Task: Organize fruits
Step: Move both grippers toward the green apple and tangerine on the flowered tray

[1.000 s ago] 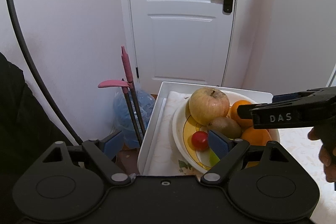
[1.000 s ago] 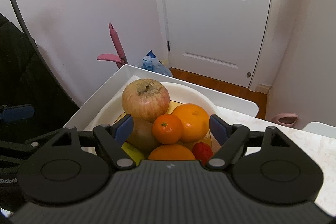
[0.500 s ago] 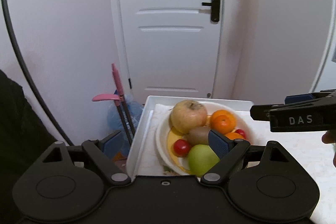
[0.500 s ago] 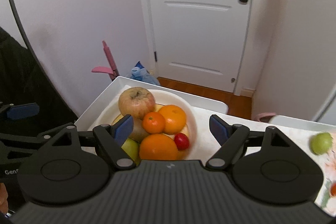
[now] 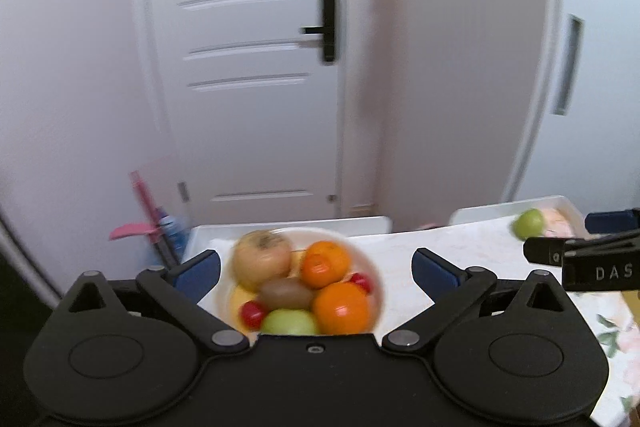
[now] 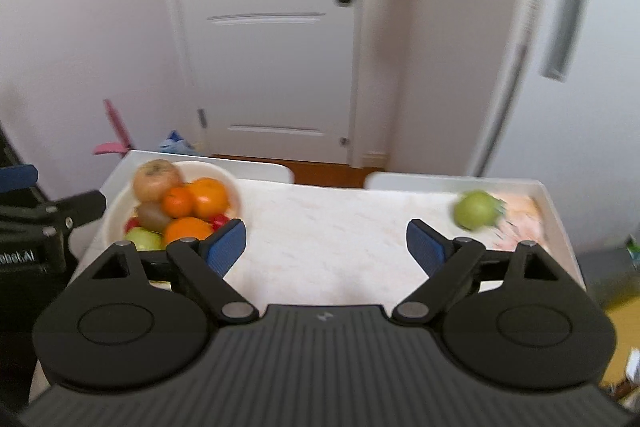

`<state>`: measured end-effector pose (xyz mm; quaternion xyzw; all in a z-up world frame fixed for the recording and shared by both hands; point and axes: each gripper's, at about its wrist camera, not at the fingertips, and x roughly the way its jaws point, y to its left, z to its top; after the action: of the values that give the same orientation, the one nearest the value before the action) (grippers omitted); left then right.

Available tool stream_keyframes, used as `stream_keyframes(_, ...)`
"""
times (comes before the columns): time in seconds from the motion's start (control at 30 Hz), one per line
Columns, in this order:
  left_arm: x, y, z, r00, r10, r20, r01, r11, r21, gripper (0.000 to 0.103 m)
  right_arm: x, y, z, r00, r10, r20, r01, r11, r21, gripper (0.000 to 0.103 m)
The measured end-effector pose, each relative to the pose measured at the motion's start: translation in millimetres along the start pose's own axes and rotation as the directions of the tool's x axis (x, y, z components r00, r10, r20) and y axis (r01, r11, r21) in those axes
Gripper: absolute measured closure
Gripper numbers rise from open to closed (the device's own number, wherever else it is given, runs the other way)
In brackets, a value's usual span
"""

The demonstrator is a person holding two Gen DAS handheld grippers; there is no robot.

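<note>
At the worktop's [image 6: 320, 223] left end, a white bowl [image 5: 370, 269] sits in a tray [image 6: 120, 167], heaped with a brownish apple [image 5: 262, 259], two oranges [image 5: 340, 307], a kiwi [image 5: 286, 293], a green apple [image 5: 288, 323] and small red fruits [image 5: 252, 311]. Only the right wrist view shows a small mandarin [image 6: 178, 202] in the pile; it also shows a lone green fruit [image 6: 476, 209] in the far right tray [image 6: 552, 203], which the left view catches only at its edge. Both views are blurred. The left hand-held gripper [image 5: 316, 269] is spread wide above the bowl, holding nothing. The right hand-held gripper [image 6: 326, 241] is likewise wide apart and empty over bare worktop, between bowl and green fruit.
</note>
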<state>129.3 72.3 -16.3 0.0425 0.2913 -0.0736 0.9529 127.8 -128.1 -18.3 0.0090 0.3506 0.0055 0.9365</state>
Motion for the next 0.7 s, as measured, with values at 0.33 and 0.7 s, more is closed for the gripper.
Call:
stream_keyframes(0.33, 16, -57, 26, 0.976, -0.217, 0.014, 0.211, 0.959, 0.191, 0.0, -29, -62, -17, 0.986, -0.162, -0.045, 0.168, 0.968, 0.186, 0.001)
stream_keyframes(0.7, 86, -136, 57, 0.932, -0.347, -0.102, 0.361, 0.879, 0.312, 0.0, -7, -129, -33, 0.96, -0.252, -0.124, 0.277, 0.922, 0.272, 0.001)
